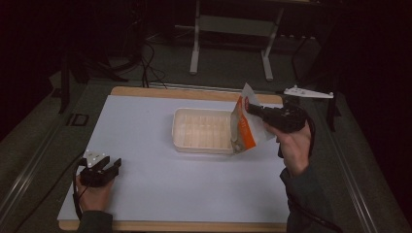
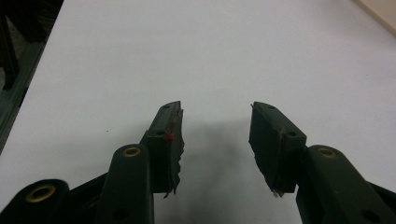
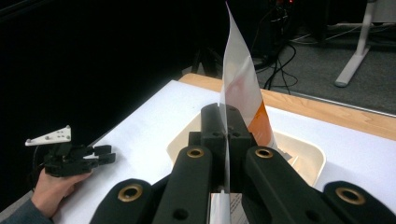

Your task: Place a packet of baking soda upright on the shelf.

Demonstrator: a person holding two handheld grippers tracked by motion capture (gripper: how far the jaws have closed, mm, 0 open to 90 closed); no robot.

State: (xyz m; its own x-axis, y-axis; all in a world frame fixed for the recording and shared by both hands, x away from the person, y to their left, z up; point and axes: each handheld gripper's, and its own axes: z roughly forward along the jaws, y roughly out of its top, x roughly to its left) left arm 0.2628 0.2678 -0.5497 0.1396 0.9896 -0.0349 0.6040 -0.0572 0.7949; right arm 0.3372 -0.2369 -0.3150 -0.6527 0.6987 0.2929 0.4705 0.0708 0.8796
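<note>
A white and orange paper bag (image 1: 245, 127) hangs tilted over the right end of a cream plastic tray (image 1: 182, 141), mouth down toward the tray. My right gripper (image 1: 253, 110) is shut on the bag's upper edge; in the right gripper view the jaws pinch the thin bag (image 3: 243, 93) edge-on, with the tray (image 3: 308, 161) behind. My left gripper (image 1: 112, 165) rests low at the table's near left, open with nothing in it. In the left gripper view the left gripper (image 2: 215, 123) has its jaws spread over bare white table (image 2: 210, 56).
The white tabletop (image 1: 160, 189) has a wooden edge (image 1: 194, 93) at the back. Beyond it stand a desk frame (image 1: 231, 39) and loose cables (image 1: 145, 58) on a dark floor. A cable (image 1: 311, 216) trails from the right hand.
</note>
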